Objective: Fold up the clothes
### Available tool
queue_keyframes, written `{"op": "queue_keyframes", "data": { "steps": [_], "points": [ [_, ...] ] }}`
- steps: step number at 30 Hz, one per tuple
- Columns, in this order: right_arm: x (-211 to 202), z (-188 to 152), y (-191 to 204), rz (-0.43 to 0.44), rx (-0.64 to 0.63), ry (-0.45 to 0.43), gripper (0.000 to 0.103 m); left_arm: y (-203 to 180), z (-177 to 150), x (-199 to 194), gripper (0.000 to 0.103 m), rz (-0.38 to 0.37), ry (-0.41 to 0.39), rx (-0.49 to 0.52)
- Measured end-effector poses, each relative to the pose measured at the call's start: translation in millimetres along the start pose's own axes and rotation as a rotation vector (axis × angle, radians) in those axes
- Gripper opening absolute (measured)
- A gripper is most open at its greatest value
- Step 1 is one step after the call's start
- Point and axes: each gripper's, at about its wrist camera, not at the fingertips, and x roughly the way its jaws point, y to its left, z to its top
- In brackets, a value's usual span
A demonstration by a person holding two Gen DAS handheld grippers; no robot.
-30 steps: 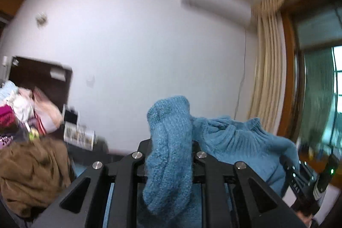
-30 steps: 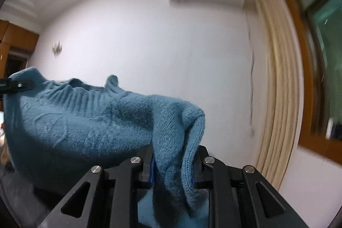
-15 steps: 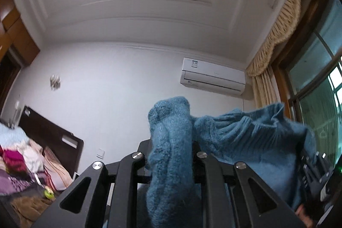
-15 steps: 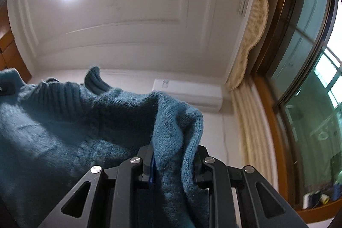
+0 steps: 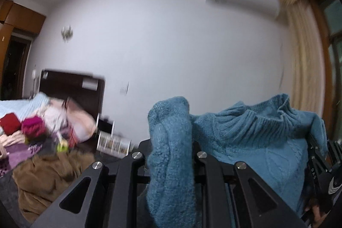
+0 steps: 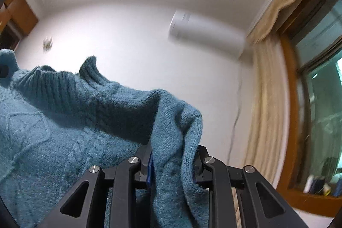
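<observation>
Left gripper (image 5: 171, 155) raised, pointing at the far wall, jaws clamped on a bunched fold of the teal cable-knit sweater (image 5: 252, 142). Right gripper (image 6: 173, 164) tilted higher, likewise clamped on the sweater's right shoulder.

The thick teal cable-knit sweater (image 5: 252, 142) bunches between the fingers of the left gripper (image 5: 171, 155), hiding their tips, and runs off the lower edge of the left wrist view. In the right wrist view it covers the right gripper (image 6: 174, 164) the same way. The white wall-mounted air conditioner (image 6: 205, 35) is smeared by motion blur. The heap of mixed coloured clothes (image 5: 42, 129) on the bed is too blurred to sort into garments.
</observation>
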Motion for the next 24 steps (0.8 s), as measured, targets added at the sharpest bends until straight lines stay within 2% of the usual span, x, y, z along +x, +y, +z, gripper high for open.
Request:
{"op": "queue_keyframes", "data": {
  "steps": [6,10,13,14,15,16,21,24],
  "points": [
    [112.4,-94.5,42.4,0.165,0.019,0.353,0.025,-0.9,-79.5,144.9,0.02,0.112,0.307,0.056],
    [165.3,-157.7,72.1,0.258,0.015,0.577,0.026,-2.1,-139.2,214.7,0.02,0.156,0.491,0.108],
    [192.8,-198.2,84.9,0.303,0.033,0.724,0.032,0.4,-159.1,230.9,0.02,0.169,0.556,0.116],
    [200.5,-210.7,87.8,0.314,0.042,0.77,0.046,1.4,-165.0,235.2,0.021,0.172,0.575,0.118],
    [205.7,-218.1,88.5,0.301,0.042,0.809,0.068,2.3,-170.9,239.6,0.024,0.176,0.595,0.12],
    [210.1,-223.9,88.5,0.283,0.04,0.846,0.073,3.2,-176.8,244.0,0.024,0.179,0.615,0.122],
    [208.1,-228.6,72.0,0.272,0.071,0.869,0.076,8.0,-206.4,265.8,0.033,0.197,0.713,0.131],
    [204.1,-207.9,55.6,0.293,0.13,0.88,0.076,10.7,-200.2,257.6,0.037,0.175,0.726,0.118]
  ]
}}
